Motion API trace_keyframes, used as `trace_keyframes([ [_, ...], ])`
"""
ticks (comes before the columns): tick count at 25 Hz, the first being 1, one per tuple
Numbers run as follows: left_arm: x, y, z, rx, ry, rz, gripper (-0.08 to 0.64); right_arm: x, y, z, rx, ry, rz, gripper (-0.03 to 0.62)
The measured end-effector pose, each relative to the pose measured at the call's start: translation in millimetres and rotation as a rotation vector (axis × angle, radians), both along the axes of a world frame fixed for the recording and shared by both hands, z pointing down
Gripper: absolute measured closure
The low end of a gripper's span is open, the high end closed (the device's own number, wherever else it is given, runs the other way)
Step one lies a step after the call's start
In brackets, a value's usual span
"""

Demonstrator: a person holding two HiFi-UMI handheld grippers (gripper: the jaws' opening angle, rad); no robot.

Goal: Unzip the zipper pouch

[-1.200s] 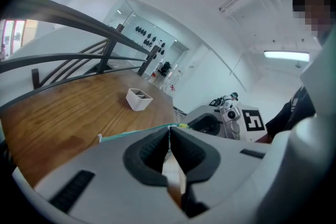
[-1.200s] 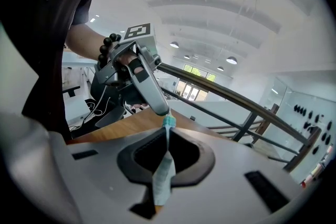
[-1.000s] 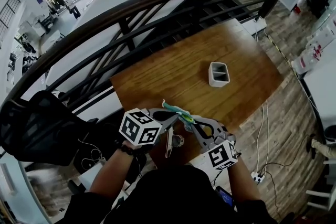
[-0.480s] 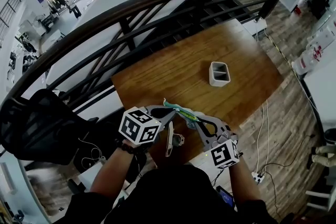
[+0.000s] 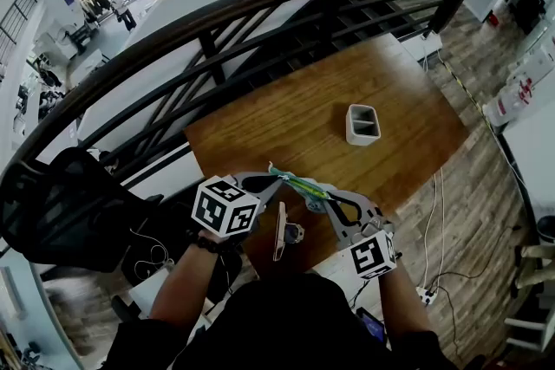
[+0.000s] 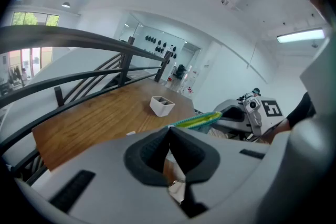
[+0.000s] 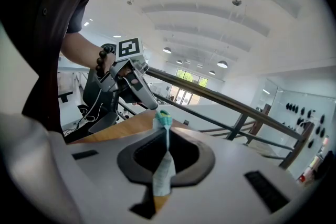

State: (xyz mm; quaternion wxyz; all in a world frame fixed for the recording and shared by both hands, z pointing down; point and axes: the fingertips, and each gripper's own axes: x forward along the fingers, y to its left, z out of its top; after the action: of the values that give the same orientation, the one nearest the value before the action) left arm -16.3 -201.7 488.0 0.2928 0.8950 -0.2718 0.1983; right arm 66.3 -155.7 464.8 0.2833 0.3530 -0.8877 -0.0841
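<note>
While left claw (image 5: 270,177) and right claw (image 5: 315,202) are pinching the zipper pouch (image 5: 295,183) aloft, I'm risking a hard pull tearing it free.

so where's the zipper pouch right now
Head view, lower centre: the zipper pouch is held between the left gripper and right gripper, both shut on it, above the near edge of the wooden table.

Head view steeply down on table (image 5: 286,117); 2 gripper views close behind jaws, facing each other, sharing table.
</note>
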Motion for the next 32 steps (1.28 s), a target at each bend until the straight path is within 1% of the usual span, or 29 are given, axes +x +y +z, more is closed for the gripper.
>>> trace_keyframes([
  [4, -6.6, -5.6, 2.7, 0.010, -0.031, -0.030, 0.546, 0.7, -1.8, -0.4, 0.001, -0.003, -0.005, 0.591],
  [8, -8.8, -7.3, 1.2, 0.006, -0.030, -0.044, 0.546, 5.2, -3.3, 0.3, 0.007, -0.006, -0.002, 0.591],
  [13, -12.1, -10.8, 4.5, 0.021, -0.056, -0.059, 0.546, 7.3, -5.0, -0.2, 0.005, -0.006, 0.003, 0.591],
  [17, -18.0, -14.4, 11.1, 0.060, -0.121, -0.071, 0.546, 8.9, -5.5, 0.9, 0.004, -0.009, 0.011, 0.591],
  [19, -20.0, -16.8, 13.3, 0.064, -0.136, -0.077, 0.546, 10.9, -6.6, 1.3, 0.008, -0.011, 0.016, 0.590],
  [25, -23.6, -24.9, 16.1, 0.072, -0.157, -0.098, 0.546, 13.4, -10.4, 2.5, 0.007, -0.003, 0.018, 0.591],
  [29, -26.3, -28.7, 16.4, 0.068, -0.152, -0.110, 0.546, 15.0, -12.7, 3.5, 0.005, 0.001, 0.025, 0.589],
  [32, -28.5, -32.0, 18.5, 0.071, -0.163, -0.117, 0.546, 15.5, -15.3, 5.3, 0.009, 0.007, 0.021, 0.589],
])
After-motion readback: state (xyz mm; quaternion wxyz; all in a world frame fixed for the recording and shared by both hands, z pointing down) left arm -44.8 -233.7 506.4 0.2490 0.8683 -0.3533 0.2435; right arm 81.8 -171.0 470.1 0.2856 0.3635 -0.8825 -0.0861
